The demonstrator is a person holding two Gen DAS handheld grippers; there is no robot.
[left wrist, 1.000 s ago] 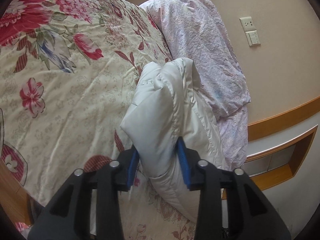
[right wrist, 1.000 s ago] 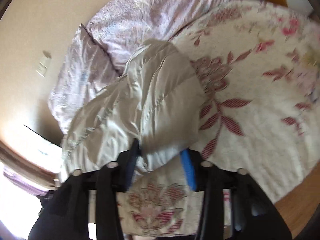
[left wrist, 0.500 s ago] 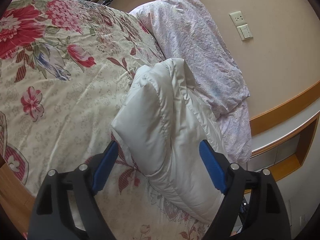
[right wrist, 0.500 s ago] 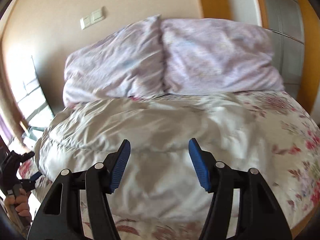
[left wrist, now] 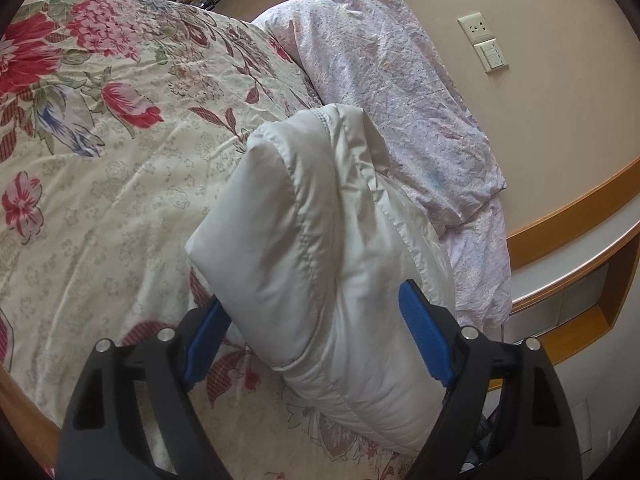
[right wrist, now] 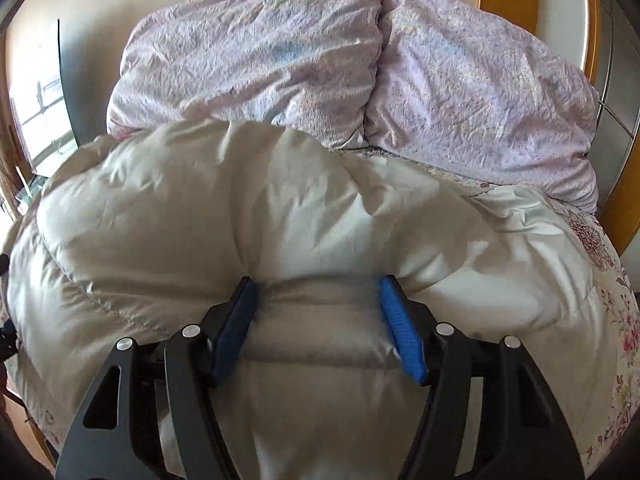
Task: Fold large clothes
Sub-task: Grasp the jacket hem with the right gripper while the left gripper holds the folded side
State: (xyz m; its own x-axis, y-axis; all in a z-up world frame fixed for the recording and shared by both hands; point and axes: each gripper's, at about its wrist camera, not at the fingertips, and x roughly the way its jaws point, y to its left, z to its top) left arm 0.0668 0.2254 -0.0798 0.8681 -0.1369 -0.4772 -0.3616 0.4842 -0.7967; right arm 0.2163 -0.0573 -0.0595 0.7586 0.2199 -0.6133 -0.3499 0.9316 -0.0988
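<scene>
Currently the white padded jacket (left wrist: 320, 248) lies folded in a thick bundle on the bed, on the floral bedspread (left wrist: 100, 168), close to the two lilac pillows (right wrist: 360, 64) at the head end. Left tongs (left wrist: 316, 340): spread wide, blue pads either side of the bundle's near end; the left pad sits just beside the fabric, contact unclear, and nothing is clamped. Right tongs (right wrist: 320, 320): also released, pads apart, pressed into the puffy top surface so the fabric dents between them; this view is slightly blurred, so a light pinch cannot be ruled out entirely.

Edges: the jacket's far long edge touches the pillows; its stitched fold edge faces the open bedspread. Open room lies across the bedspread to the left in the left wrist view. The wooden bed rim (left wrist: 24, 412) and the wall with socket and switch (left wrist: 484, 42) bound the space.
</scene>
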